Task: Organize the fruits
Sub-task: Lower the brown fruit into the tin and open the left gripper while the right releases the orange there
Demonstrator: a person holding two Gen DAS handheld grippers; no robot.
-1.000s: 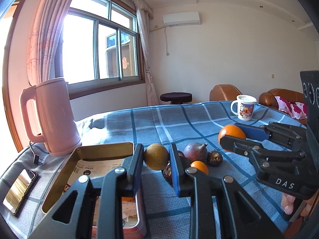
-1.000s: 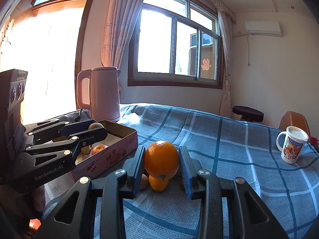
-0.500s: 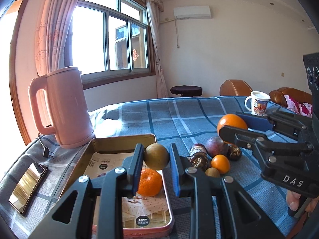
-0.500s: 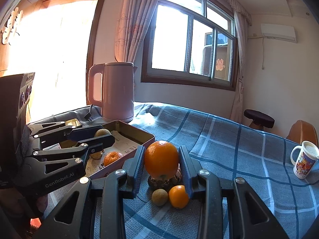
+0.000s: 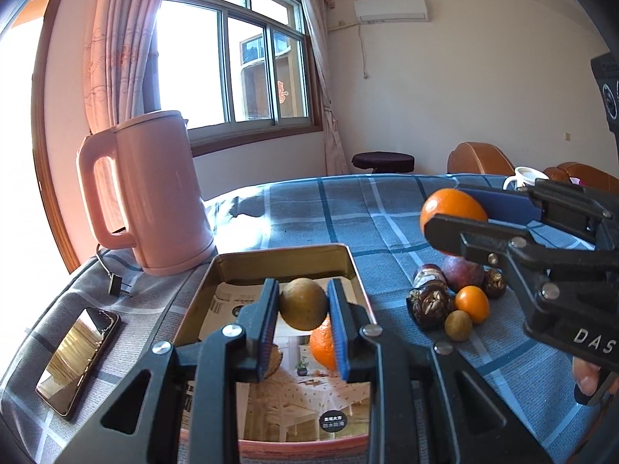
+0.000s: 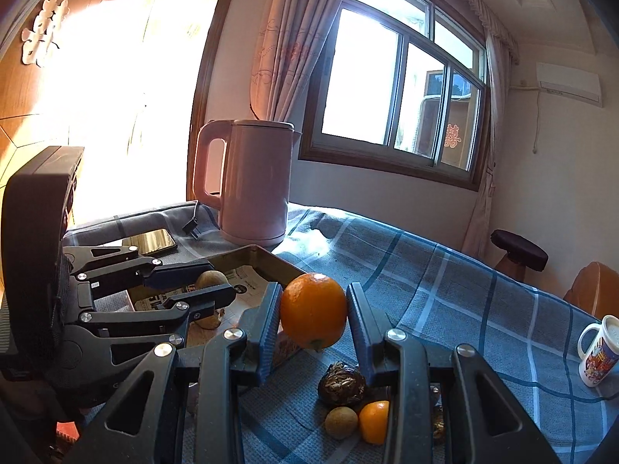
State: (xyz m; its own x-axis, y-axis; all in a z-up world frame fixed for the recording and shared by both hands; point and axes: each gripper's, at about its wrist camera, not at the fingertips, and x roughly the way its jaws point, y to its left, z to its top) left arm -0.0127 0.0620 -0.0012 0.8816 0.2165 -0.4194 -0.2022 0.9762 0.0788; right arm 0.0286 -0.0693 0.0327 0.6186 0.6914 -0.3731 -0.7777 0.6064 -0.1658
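Left hand-held gripper grips brown fruit (above the tin).

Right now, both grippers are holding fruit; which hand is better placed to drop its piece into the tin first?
Left. The left gripper holds the brown fruit directly above the tin, over its lining. The right gripper grips the big orange at the tin's near corner, above the loose fruit pile on the cloth.

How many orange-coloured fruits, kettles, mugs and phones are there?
Orange fruits: 3
Kettles: 1
Mugs: 1
Phones: 1
Total: 6
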